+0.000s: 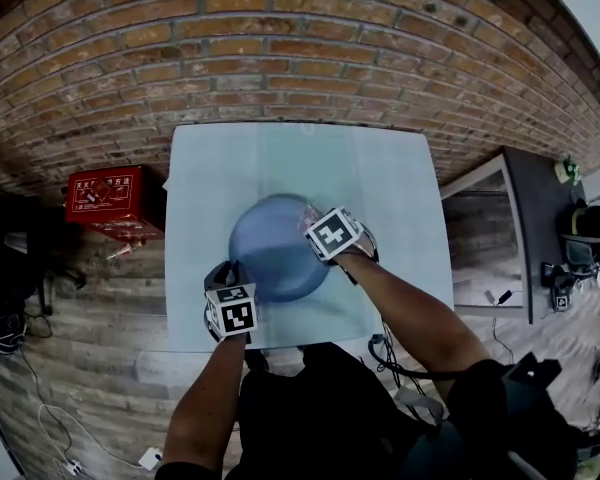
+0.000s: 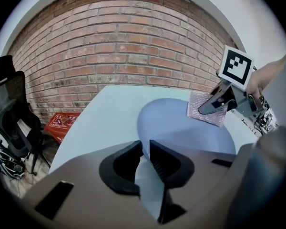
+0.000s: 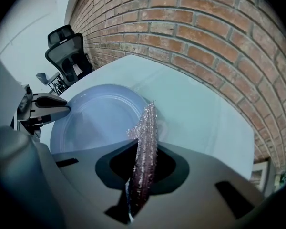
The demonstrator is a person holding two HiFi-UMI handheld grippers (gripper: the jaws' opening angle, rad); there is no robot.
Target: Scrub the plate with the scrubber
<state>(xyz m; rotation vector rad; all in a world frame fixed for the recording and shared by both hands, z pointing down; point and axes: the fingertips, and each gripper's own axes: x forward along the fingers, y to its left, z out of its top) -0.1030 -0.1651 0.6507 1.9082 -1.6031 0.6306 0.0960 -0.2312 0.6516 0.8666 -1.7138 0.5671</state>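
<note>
A round blue plate (image 1: pixel 270 253) lies on the pale table (image 1: pixel 400 188). My left gripper (image 1: pixel 226 271) is at the plate's near left edge, and in the left gripper view its jaws (image 2: pixel 146 149) are shut on the plate's rim (image 2: pixel 148 173). My right gripper (image 1: pixel 327 230) hovers over the plate's far right edge. It is shut on a glittery pinkish scrubber (image 3: pixel 145 137), which stands edge-on between the jaws above the plate (image 3: pixel 95 118). The left gripper view shows the scrubber (image 2: pixel 207 109) as a flat square held over the plate (image 2: pixel 181 128).
A red box (image 1: pixel 110 196) sits on the floor left of the table. A black office chair (image 2: pixel 9 118) stands further left. A brick wall (image 1: pixel 280 48) runs behind the table, and a dark cabinet (image 1: pixel 540 218) stands to the right.
</note>
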